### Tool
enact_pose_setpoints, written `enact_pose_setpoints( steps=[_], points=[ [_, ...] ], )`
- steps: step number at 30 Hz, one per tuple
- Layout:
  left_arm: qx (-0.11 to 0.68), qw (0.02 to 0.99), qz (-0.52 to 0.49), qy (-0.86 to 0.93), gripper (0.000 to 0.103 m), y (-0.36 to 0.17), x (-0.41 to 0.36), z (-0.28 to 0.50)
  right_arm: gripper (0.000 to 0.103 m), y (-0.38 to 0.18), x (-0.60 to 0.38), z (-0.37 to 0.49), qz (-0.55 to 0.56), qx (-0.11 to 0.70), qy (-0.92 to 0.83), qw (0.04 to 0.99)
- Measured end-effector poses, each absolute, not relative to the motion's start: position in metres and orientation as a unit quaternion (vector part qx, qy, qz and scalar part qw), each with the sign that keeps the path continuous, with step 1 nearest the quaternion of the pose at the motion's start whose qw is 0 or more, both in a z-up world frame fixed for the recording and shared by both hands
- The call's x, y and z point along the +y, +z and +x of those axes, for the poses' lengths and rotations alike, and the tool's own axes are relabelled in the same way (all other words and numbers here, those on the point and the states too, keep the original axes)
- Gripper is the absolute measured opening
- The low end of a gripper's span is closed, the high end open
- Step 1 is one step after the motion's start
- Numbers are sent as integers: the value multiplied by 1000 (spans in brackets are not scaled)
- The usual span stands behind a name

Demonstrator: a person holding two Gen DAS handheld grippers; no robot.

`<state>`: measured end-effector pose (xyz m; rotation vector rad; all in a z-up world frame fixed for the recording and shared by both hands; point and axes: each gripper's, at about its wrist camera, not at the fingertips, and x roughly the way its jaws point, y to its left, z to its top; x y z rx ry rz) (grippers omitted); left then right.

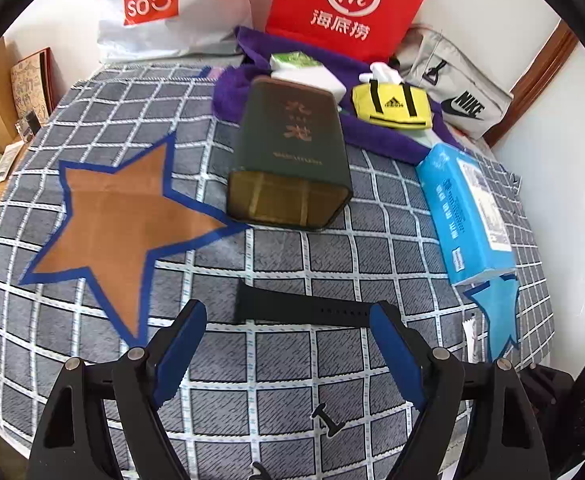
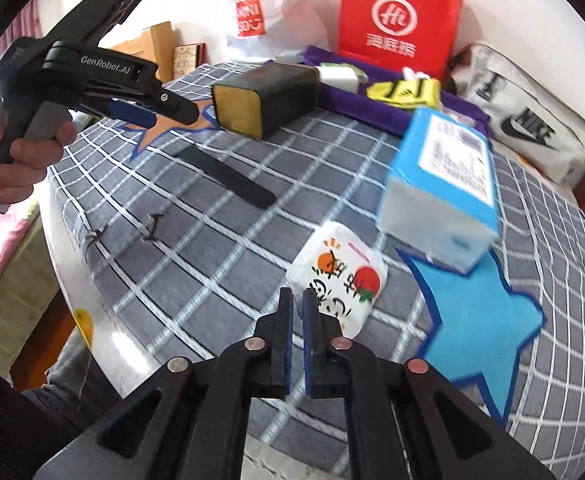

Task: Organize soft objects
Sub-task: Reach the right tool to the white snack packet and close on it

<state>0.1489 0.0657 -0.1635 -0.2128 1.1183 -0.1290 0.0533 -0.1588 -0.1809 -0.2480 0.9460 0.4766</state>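
My right gripper (image 2: 297, 294) is shut on the edge of a white tissue pack (image 2: 338, 280) printed with fruit, held just above the checked cloth beside the blue star patch (image 2: 488, 320). A blue tissue pack (image 2: 444, 184) lies at the far tip of that star; it also shows in the left wrist view (image 1: 468, 212). My left gripper (image 1: 288, 312) is open and empty, low over the cloth, with a black strap (image 1: 304, 310) lying just beyond its fingertips. The left gripper also shows in the right wrist view (image 2: 148, 110). An orange star patch (image 1: 120, 216) lies to the left.
A dark green tin (image 1: 292, 160) lies on its side mid-table. Behind it are a purple towel (image 1: 372, 132), a yellow pouch (image 1: 392, 106), a grey Nike bag (image 1: 456, 92), a red paper bag (image 1: 344, 4) and a white Miniso bag (image 1: 160, 8). Two small black clips (image 2: 124, 232) lie on the cloth.
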Motion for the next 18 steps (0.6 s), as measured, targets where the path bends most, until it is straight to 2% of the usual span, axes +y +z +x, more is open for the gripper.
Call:
enact_pose_setpoints(
  steps=[2, 4, 10, 14, 18],
  points=[
    [533, 838, -96, -61, 83, -168, 61, 151, 38, -182, -168, 53, -101, 450, 222, 859],
    [535, 838, -89, -66, 83, -171, 56, 152, 56, -181, -177, 53, -77, 446, 218, 865],
    [530, 840, -87, -76, 83, -174, 53, 161, 62, -188, -178, 69, -6, 456, 213, 864],
    [535, 837, -84, -76, 83, -177, 56, 166, 77, -194, -160, 83, -12, 438, 212, 873],
    [538, 833, -100, -84, 83, -178, 63, 169, 78, -203, -148, 103, -25, 444, 209, 871]
  ],
)
